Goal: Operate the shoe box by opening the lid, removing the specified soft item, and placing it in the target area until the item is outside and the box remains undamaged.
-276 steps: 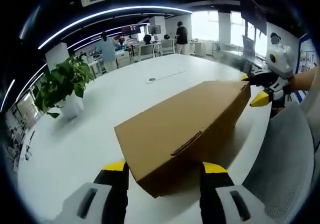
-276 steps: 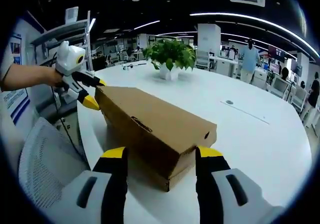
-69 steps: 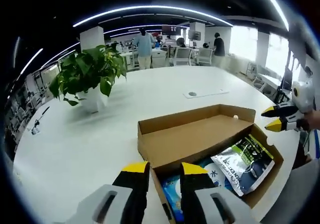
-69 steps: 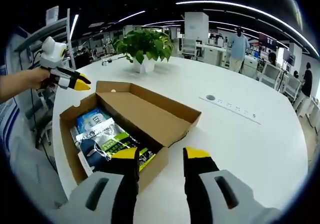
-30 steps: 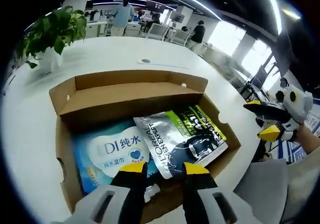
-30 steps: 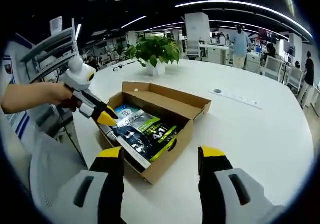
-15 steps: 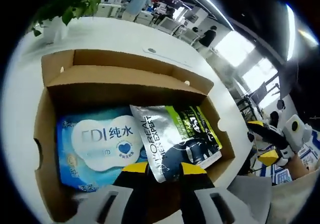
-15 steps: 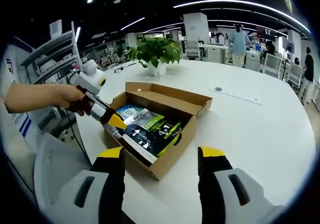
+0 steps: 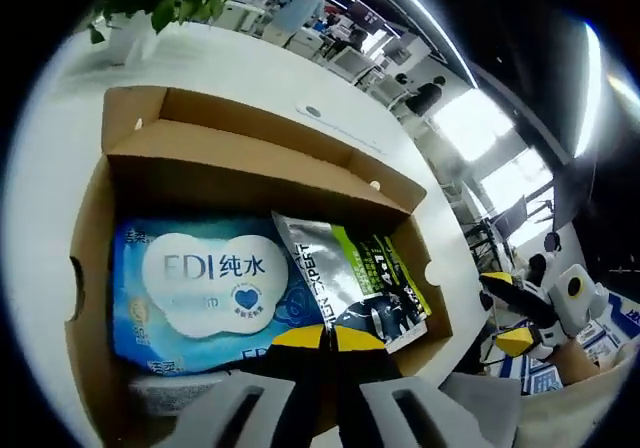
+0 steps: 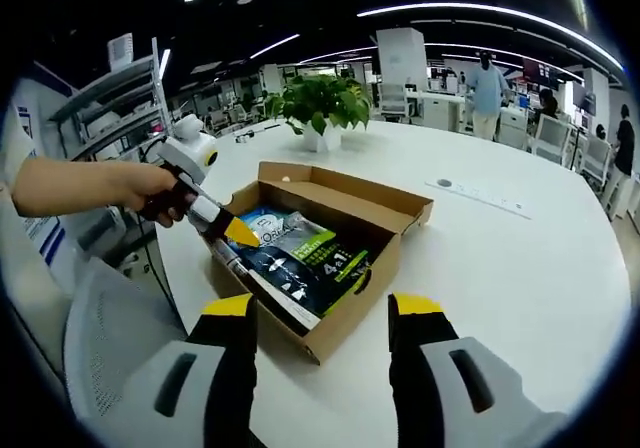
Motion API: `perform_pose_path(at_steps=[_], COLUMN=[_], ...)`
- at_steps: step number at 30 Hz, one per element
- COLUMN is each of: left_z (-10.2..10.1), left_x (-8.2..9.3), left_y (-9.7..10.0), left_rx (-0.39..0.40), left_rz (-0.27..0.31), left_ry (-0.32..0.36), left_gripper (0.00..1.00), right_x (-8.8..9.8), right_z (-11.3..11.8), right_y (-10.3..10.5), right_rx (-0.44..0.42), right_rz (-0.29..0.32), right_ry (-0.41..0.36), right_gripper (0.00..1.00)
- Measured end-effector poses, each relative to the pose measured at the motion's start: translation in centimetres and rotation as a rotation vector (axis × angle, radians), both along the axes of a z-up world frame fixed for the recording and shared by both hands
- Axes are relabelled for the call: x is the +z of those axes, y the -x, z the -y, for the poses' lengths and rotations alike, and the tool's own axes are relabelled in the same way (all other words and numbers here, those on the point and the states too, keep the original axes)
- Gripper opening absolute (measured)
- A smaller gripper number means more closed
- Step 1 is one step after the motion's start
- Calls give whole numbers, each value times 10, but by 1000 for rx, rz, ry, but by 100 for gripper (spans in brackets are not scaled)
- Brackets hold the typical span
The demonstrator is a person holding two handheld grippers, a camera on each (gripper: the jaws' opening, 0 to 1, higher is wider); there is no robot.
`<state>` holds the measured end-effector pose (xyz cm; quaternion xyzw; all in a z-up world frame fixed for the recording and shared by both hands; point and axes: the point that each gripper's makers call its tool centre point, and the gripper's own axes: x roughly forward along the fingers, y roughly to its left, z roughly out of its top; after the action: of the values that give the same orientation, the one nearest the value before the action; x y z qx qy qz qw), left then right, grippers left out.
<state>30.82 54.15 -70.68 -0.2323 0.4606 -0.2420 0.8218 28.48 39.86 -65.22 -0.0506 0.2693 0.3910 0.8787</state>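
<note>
Lid's open, I'm on the removal: my left gripper [image 9: 325, 336] has its jaws pinched shut on the near edge of the silver-green pouch [image 9: 352, 283] inside the shoe box [image 10: 375, 258]; half a second ago they straddled it. Right gripper [image 10: 322, 308] hangs open over the desk [image 10: 520, 258]. Next, lift gently clear

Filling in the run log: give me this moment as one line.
lid: open | left gripper: shut on silver-green pouch in shoe box | blue wipes pack: inside | right gripper: open, hovering
</note>
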Motion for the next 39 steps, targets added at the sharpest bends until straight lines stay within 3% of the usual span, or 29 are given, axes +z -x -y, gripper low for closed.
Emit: perform_pose_path(at_steps=[9,21,27,39], left_z=[2,10,14,37], left_x=[18,46,55,76], left_y=[-2,-9,-14,-20], left_rx=[6,-16,-7,-56], left_rz=[27,79,82,116], left_ry=[20,-2,19,7], left_gripper=[0,0,0,0], right_x=[-1,-14,-22,-38], right_z=[-19,-45,-53,-66], right_y=[-6,-14,-18,-28], right_rx=[52,112,136,147], right_rz=[16,32,64,107], right_ry=[13,52,95,156], right_gripper=[44,42,35,33])
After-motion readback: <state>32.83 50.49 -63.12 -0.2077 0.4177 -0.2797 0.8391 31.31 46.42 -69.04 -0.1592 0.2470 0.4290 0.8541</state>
